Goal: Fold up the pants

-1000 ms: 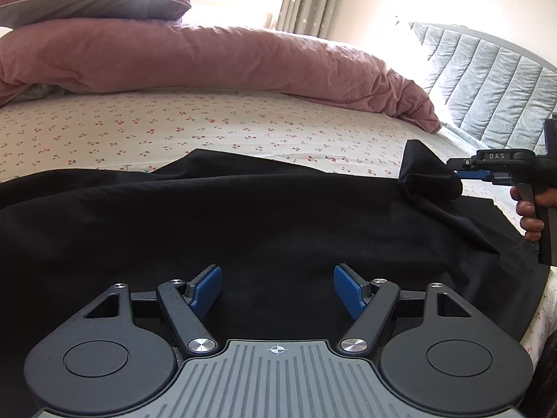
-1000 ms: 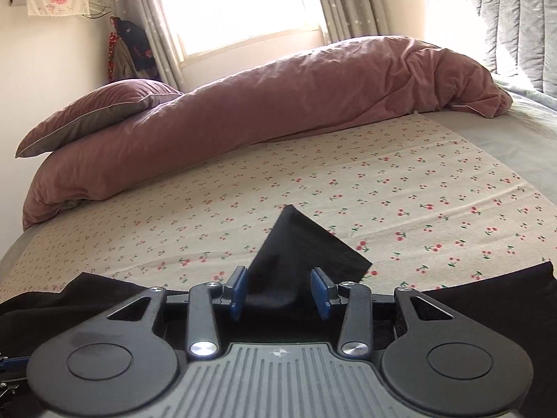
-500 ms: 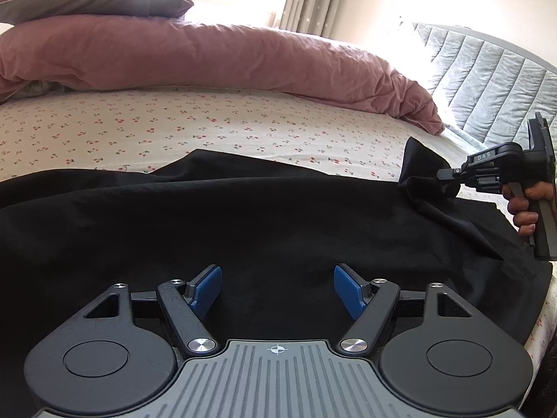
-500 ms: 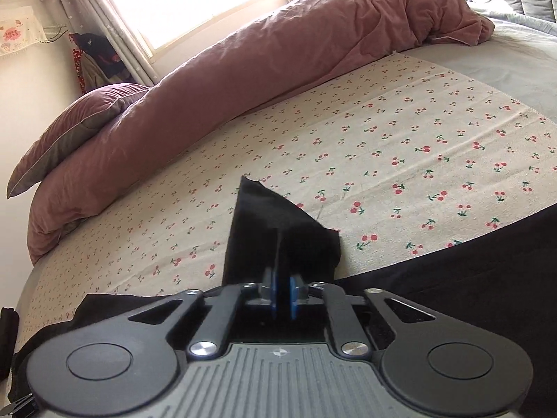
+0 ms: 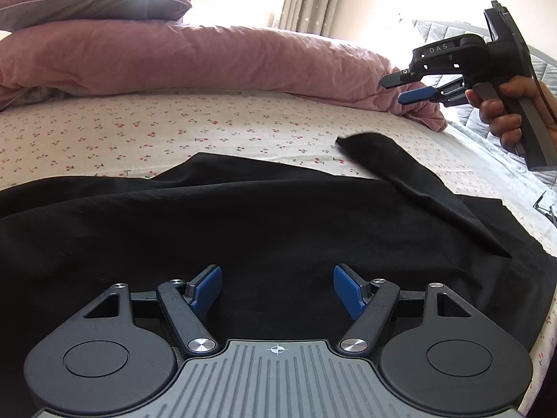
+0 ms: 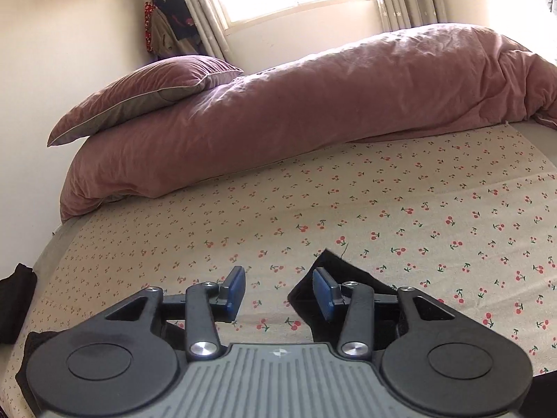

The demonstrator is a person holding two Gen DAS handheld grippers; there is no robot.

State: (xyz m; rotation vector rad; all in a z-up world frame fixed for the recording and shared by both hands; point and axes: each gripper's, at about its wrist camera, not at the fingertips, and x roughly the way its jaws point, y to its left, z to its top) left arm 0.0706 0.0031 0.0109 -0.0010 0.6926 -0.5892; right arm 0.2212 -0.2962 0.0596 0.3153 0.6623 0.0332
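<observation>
Released since earlier frame: pants (image 5: 278, 230) corner (image 5: 369, 141) now flat on sheet (image 5: 174, 129); right gripper (image 5: 400, 88) lifted off, jaws opening, empty. Corner at 7 o'clock below it (nearer hand). Left gripper (image 5: 276, 287) apart, above pants; long axis 9–3.

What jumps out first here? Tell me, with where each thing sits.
The black pants sprawl across the near side of the cherry-print sheet, one corner flipped out toward the far right. Above that corner the right gripper hangs in the air, jaws opening, nothing between them. A pink duvet lies heaped along the bed's far edge.
</observation>
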